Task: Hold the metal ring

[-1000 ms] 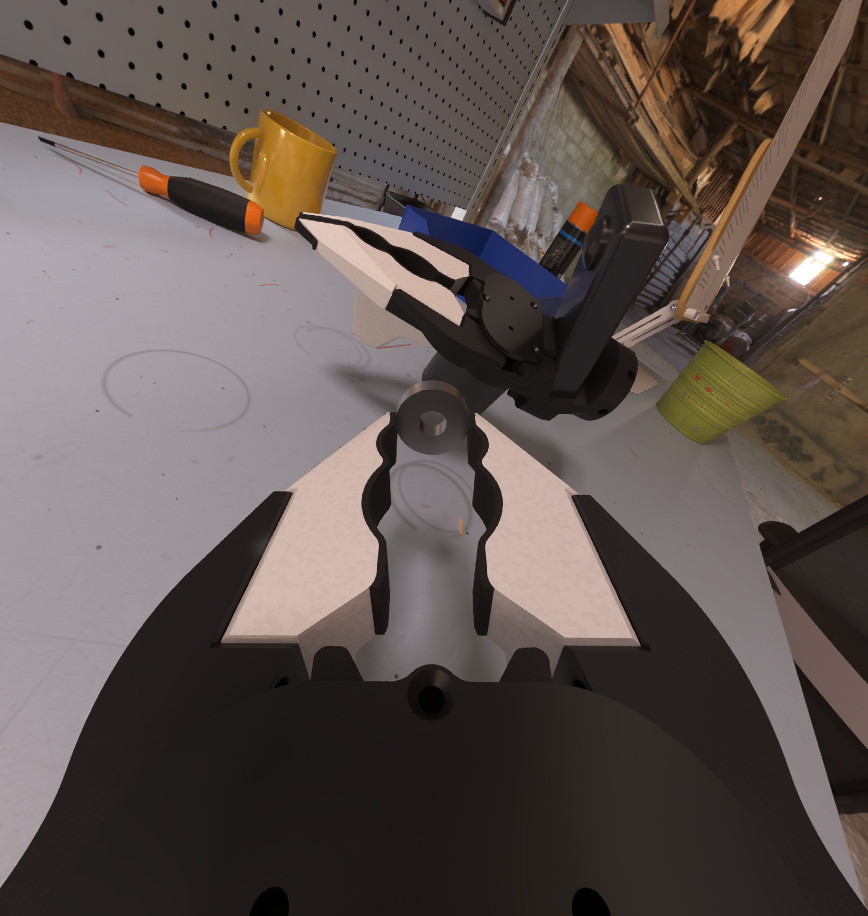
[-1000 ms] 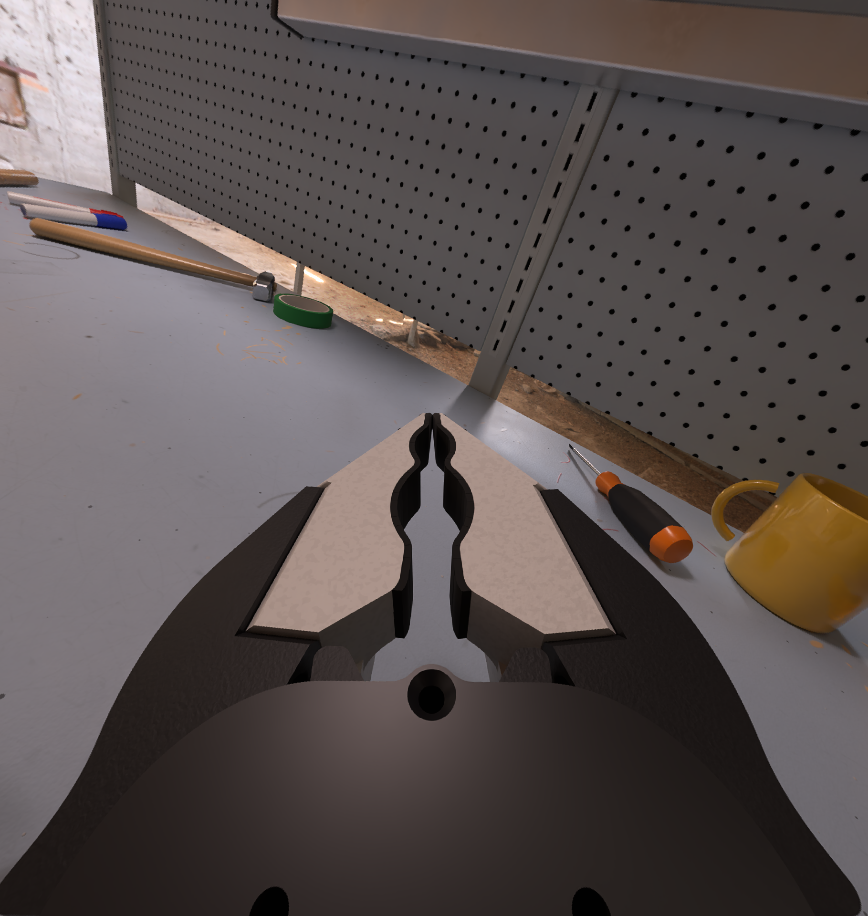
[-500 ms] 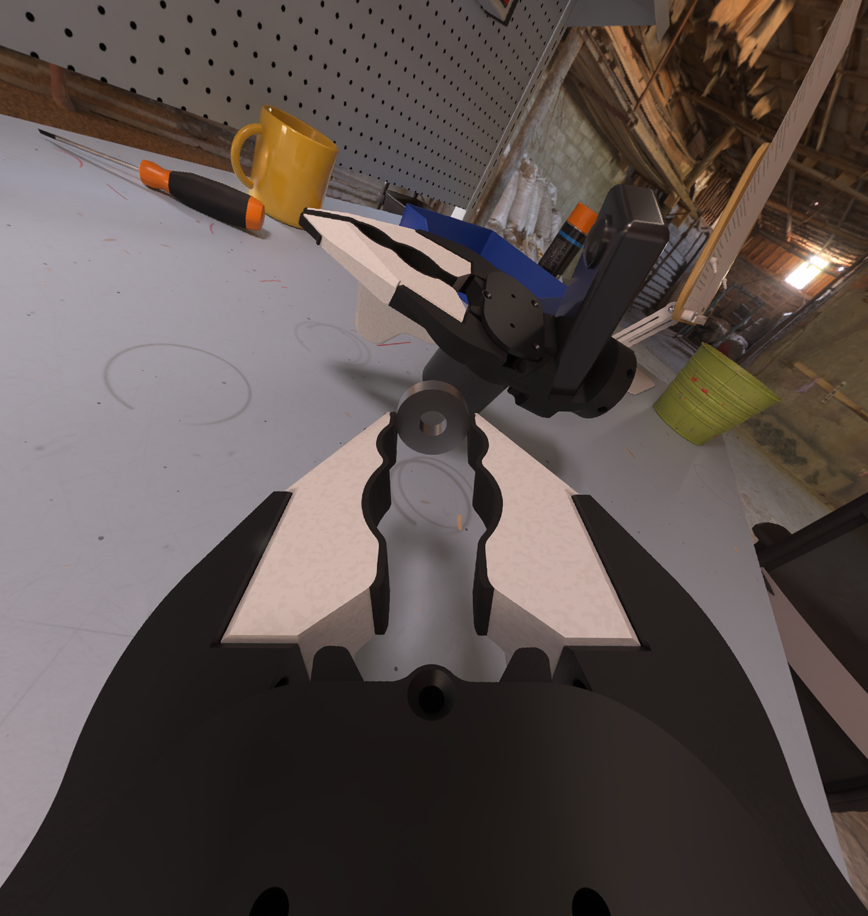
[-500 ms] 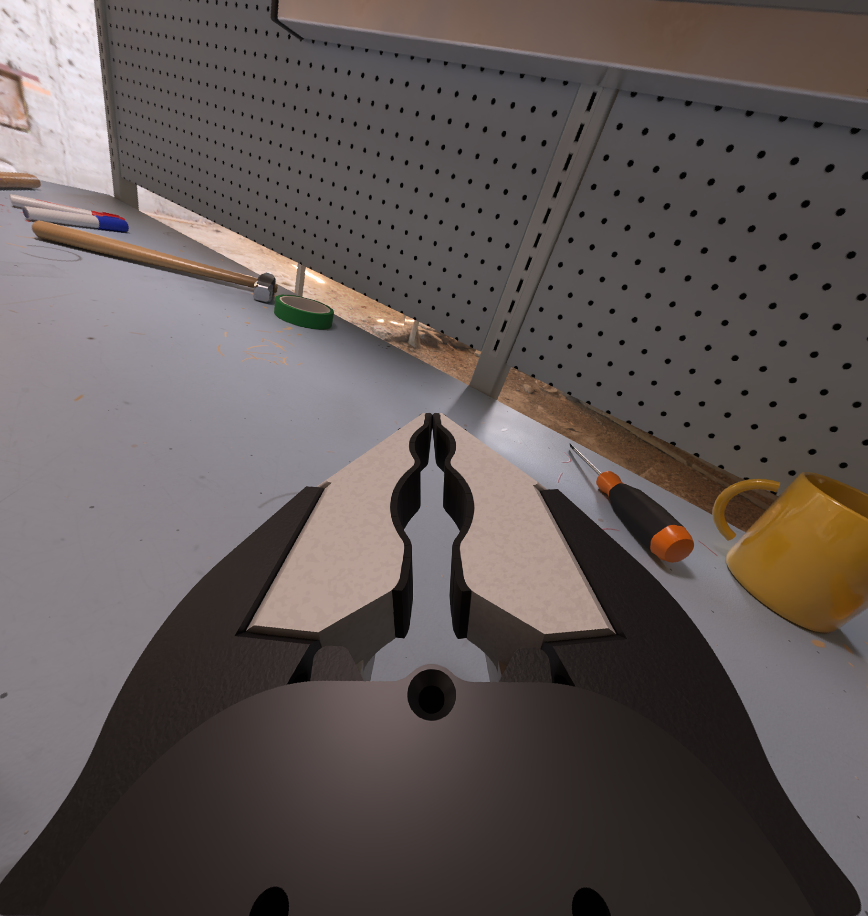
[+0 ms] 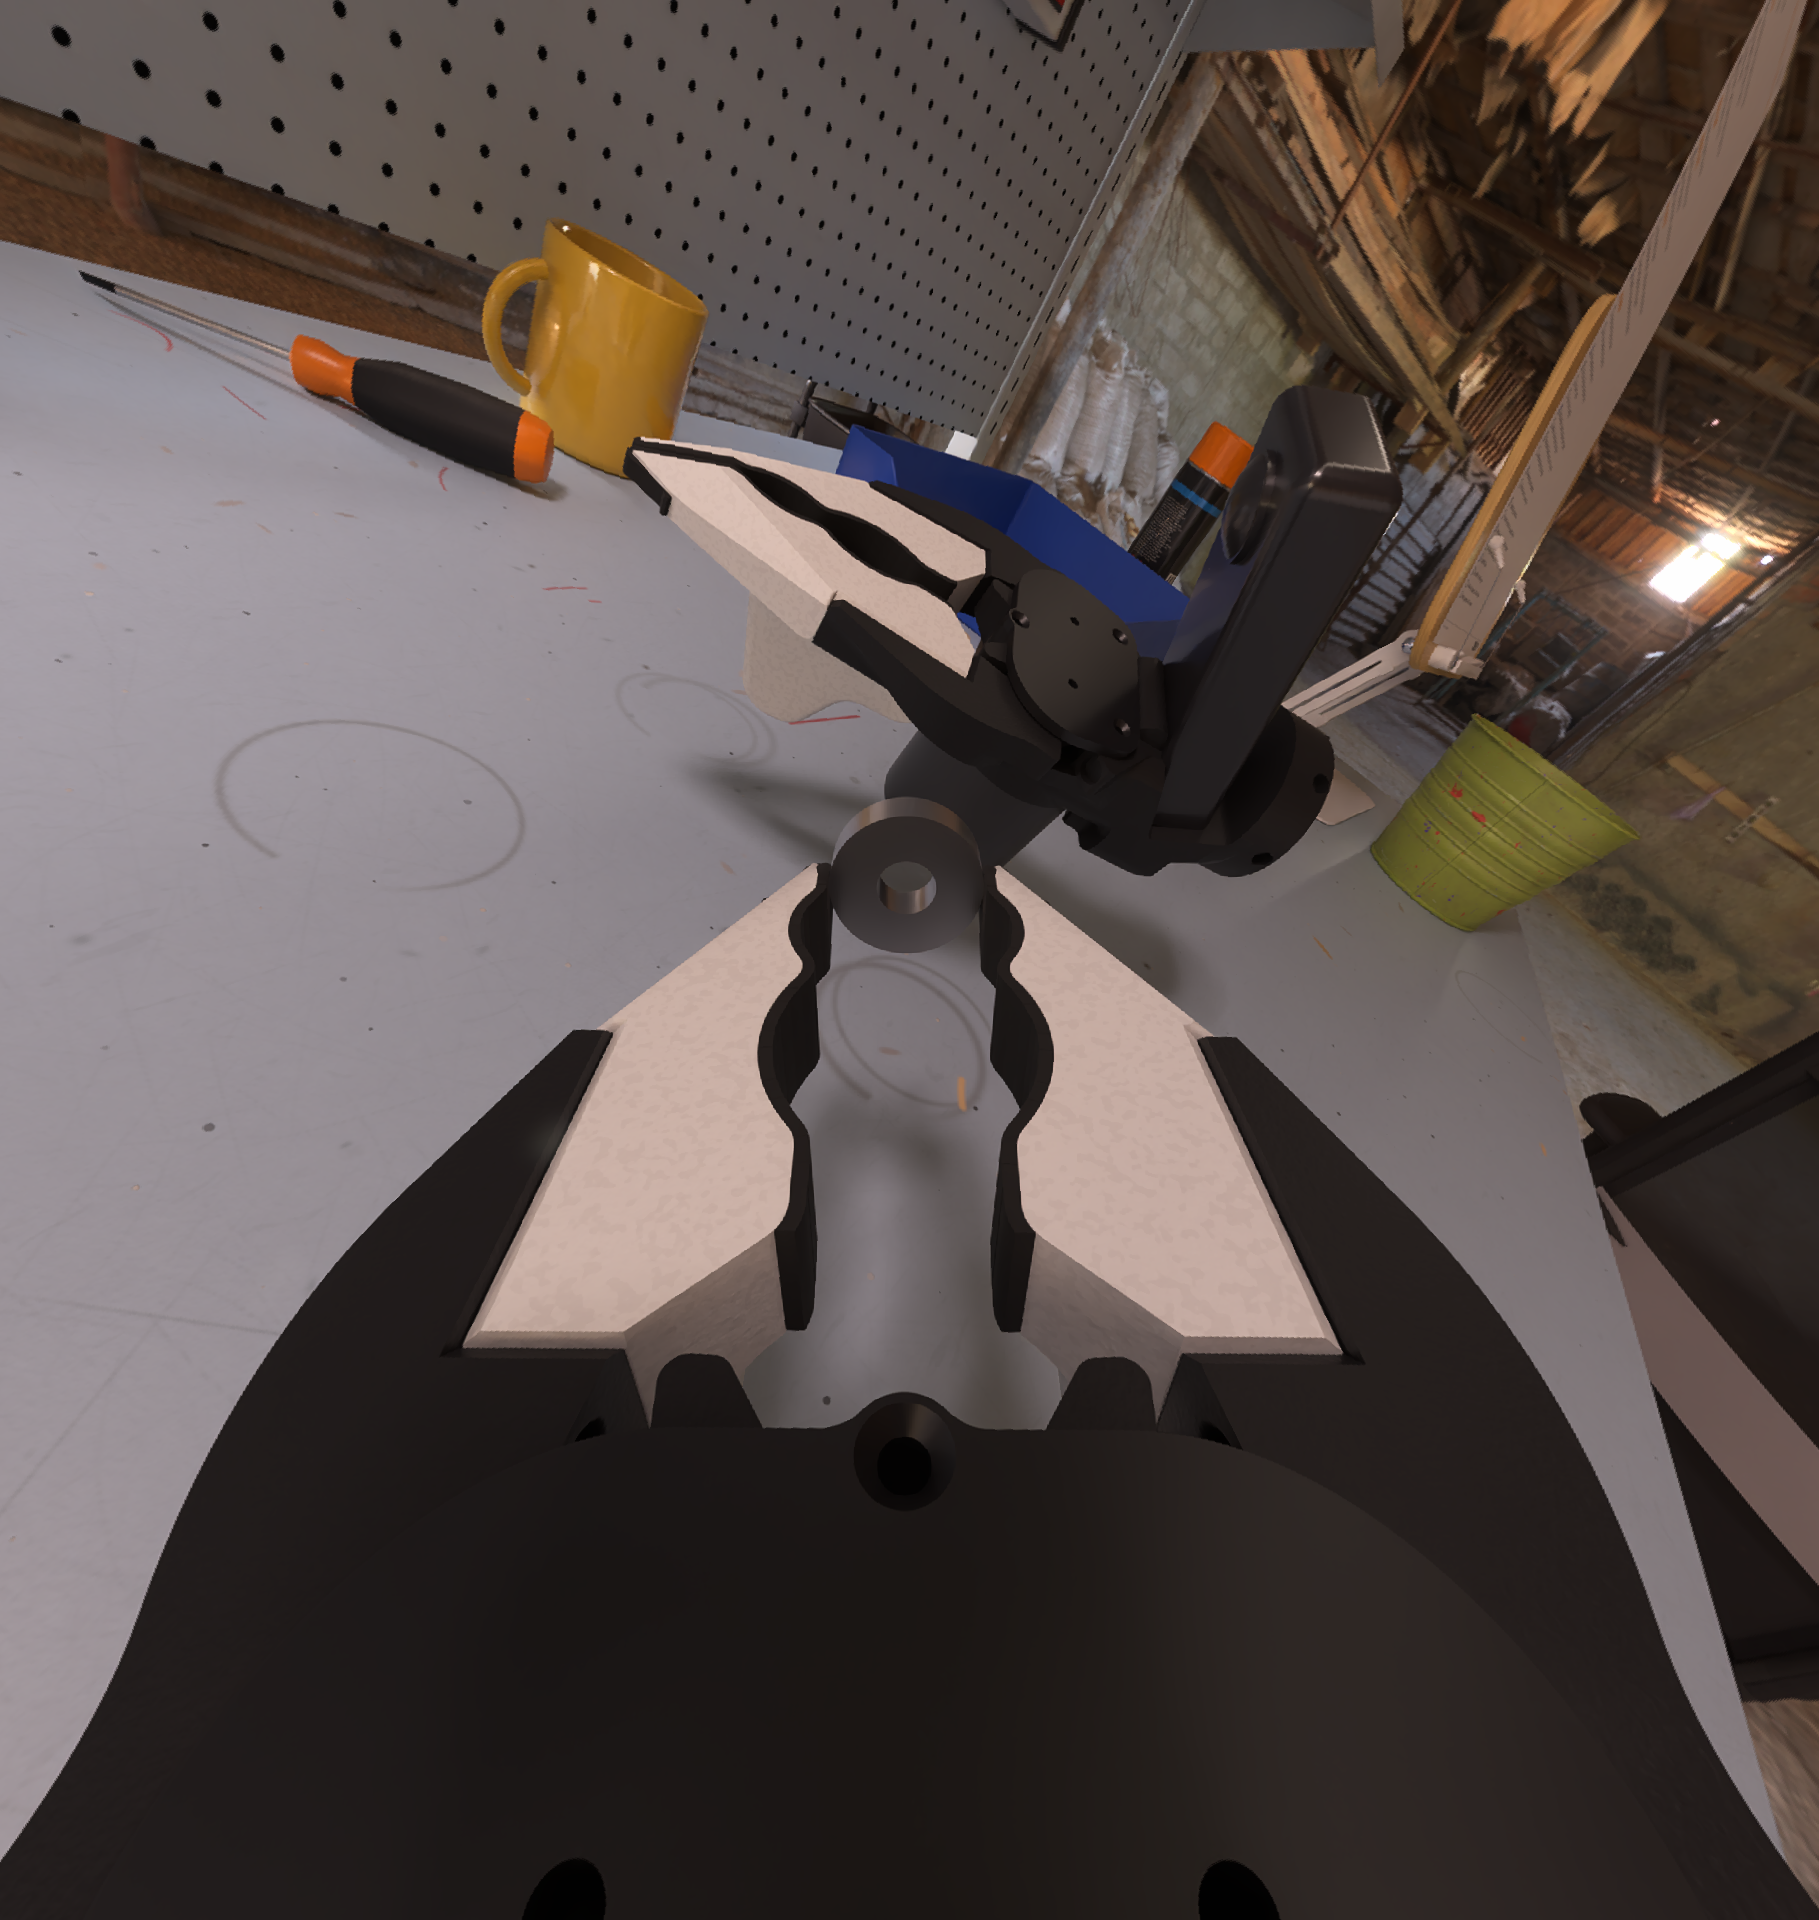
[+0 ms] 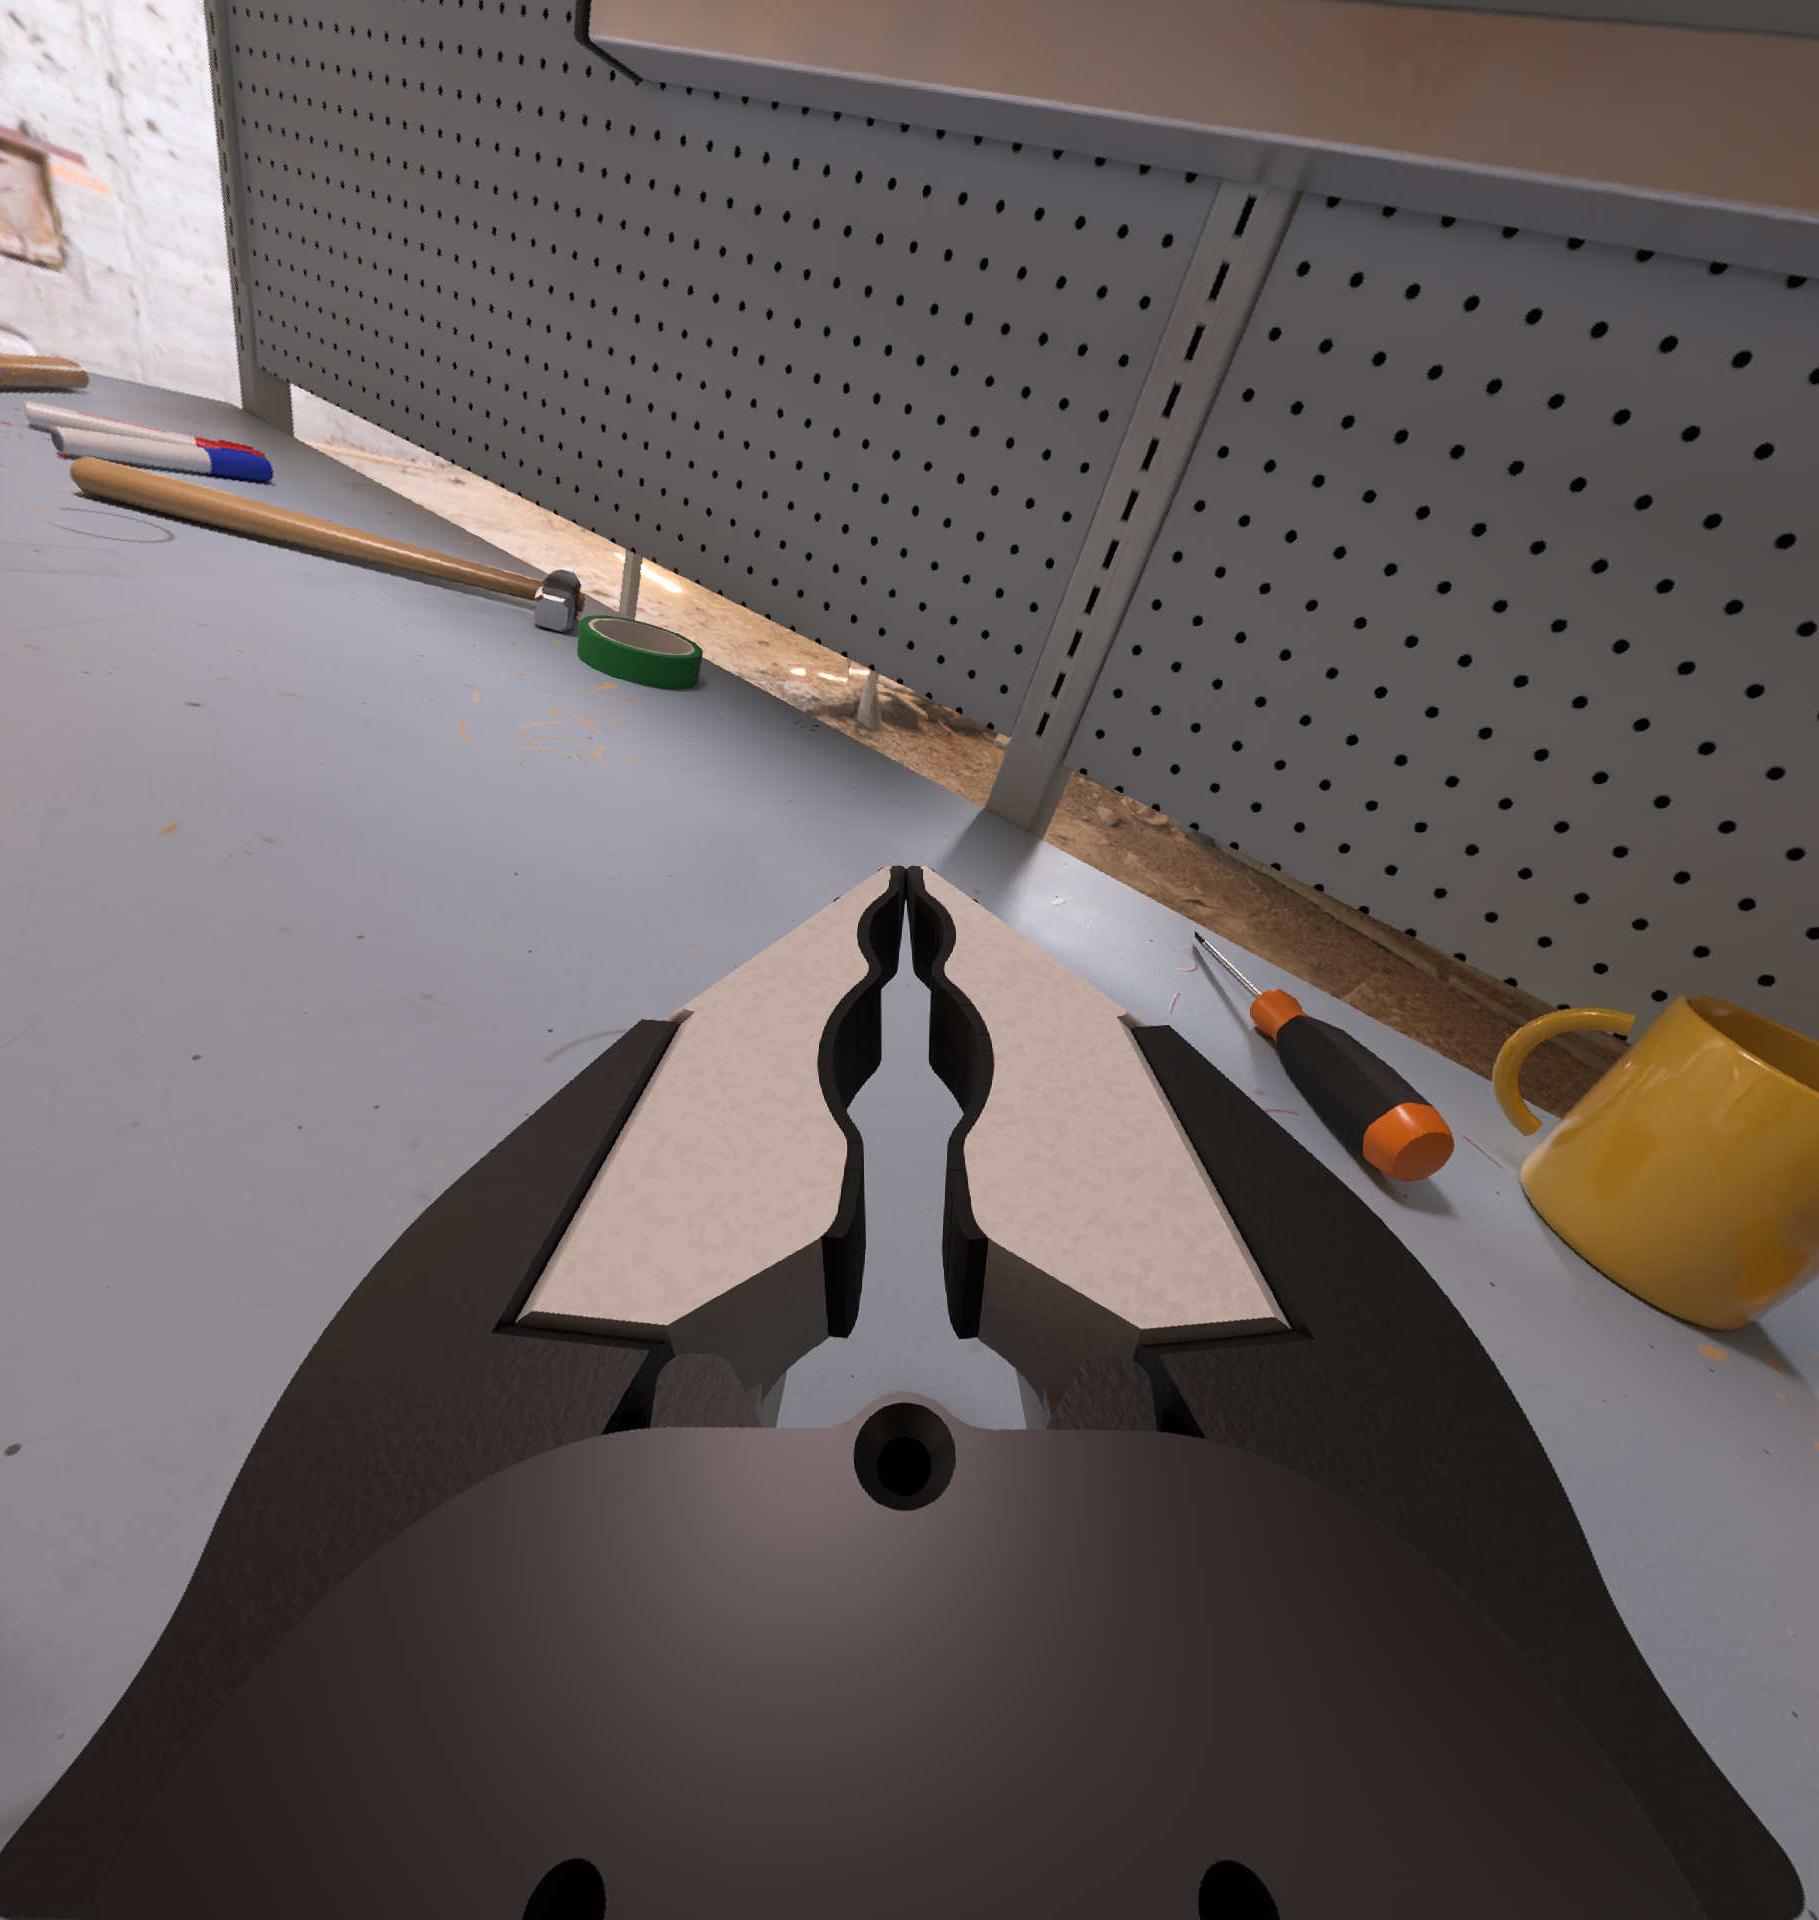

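Above the grey workbench (image 5: 261,1039), well short of the yellow ceramic mug (image 5: 604,343) by the pegboard, the left gripper (image 5: 905,904) pinches the thick grey metal ring (image 5: 907,883) between its very fingertips, clear of the surface, hole facing back toward the camera. That tip hold looks chosen to keep the ring exposed. Nearer the mug, the right gripper (image 6: 905,878) hovers empty, its tips practically touching, seemingly just keeping out of the way.

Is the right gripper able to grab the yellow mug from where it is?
Probably yes. The right gripper is empty, jaws shut, and only bare table and the screwdriver lie toward the yellow mug. It must open first.
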Robot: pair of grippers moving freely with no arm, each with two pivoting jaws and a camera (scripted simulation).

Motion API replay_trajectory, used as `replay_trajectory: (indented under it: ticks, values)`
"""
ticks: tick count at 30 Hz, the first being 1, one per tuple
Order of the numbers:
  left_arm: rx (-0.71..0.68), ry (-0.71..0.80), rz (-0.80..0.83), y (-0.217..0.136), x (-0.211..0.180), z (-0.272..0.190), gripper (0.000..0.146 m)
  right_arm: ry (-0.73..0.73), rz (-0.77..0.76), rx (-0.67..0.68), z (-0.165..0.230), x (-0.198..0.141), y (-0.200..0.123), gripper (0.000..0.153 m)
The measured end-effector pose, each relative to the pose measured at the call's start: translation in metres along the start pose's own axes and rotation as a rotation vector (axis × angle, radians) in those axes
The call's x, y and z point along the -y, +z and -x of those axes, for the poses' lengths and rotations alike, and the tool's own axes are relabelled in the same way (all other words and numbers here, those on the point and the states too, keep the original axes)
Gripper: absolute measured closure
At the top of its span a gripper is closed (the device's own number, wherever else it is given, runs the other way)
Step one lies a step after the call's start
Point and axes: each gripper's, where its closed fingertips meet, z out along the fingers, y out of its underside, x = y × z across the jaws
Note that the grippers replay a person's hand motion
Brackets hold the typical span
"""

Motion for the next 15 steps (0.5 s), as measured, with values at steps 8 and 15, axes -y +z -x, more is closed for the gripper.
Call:
replay_trajectory:
  ticks: [8, 15]
  values:
    - [0.000, -0.003, 0.002, 0.0004, -0.0008, 0.0006, 0.118, -0.004, -0.001, 0.001, 0.0005, 0.0002, -0.0003, 0.153]
    - [0.007, -0.004, 0.007, 0.0003, -0.0019, 0.0011, 0.118, -0.010, -0.004, 0.001, 0.0012, 0.0006, -0.0007, 0.153]
